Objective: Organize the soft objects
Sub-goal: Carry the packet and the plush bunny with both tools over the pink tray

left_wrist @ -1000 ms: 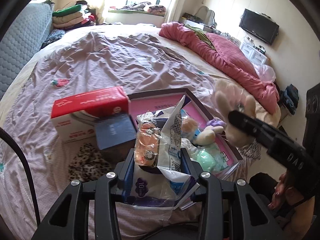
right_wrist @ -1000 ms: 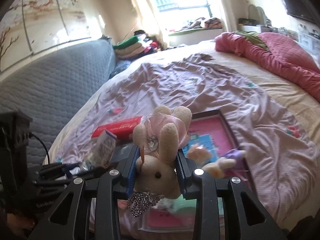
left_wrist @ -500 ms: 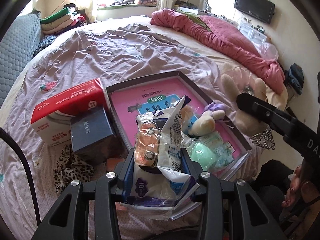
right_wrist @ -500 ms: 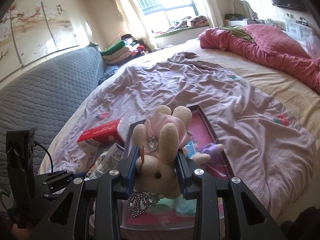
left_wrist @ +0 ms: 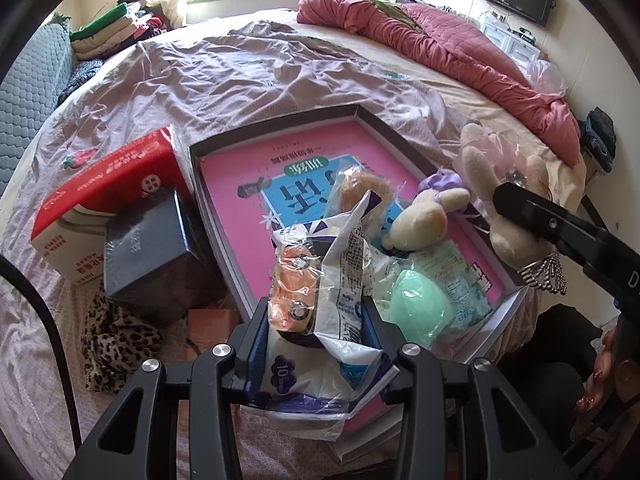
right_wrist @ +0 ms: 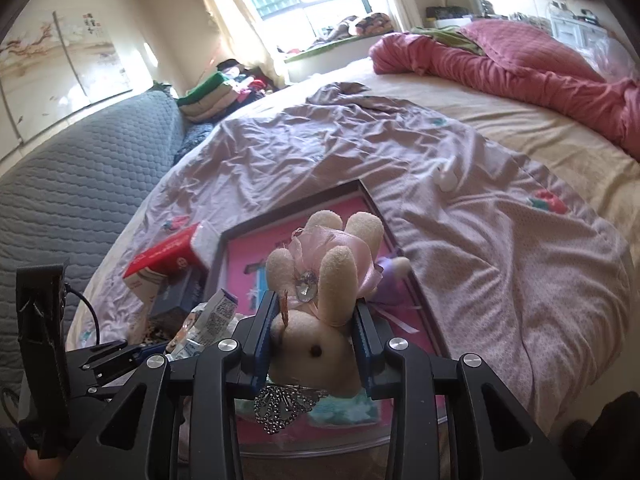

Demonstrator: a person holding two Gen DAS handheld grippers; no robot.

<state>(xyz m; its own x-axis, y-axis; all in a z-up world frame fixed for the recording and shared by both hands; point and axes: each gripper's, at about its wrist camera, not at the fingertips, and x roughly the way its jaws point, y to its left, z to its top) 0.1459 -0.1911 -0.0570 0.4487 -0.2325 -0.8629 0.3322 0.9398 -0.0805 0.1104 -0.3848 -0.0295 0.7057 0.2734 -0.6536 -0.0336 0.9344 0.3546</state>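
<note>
Cream plush rabbit (right_wrist: pixel 316 344) in right tongs (right_wrist: pixel 314 348) above tray (right_wrist: pixel 224 240).

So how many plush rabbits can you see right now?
2. One cream rabbit with a pink bow is clamped in the right gripper; a smaller one lies in the pink-lined box. Clutter may hide others.

left gripper (left_wrist: pixel 316 316): jaws clamped | right gripper (right_wrist: pixel 314 336): jaws clamped

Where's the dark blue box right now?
In the left wrist view, the dark blue box sits on the bed left of the pink-lined tray, against the red and white carton, with the leopard-print cloth just below it.
</note>
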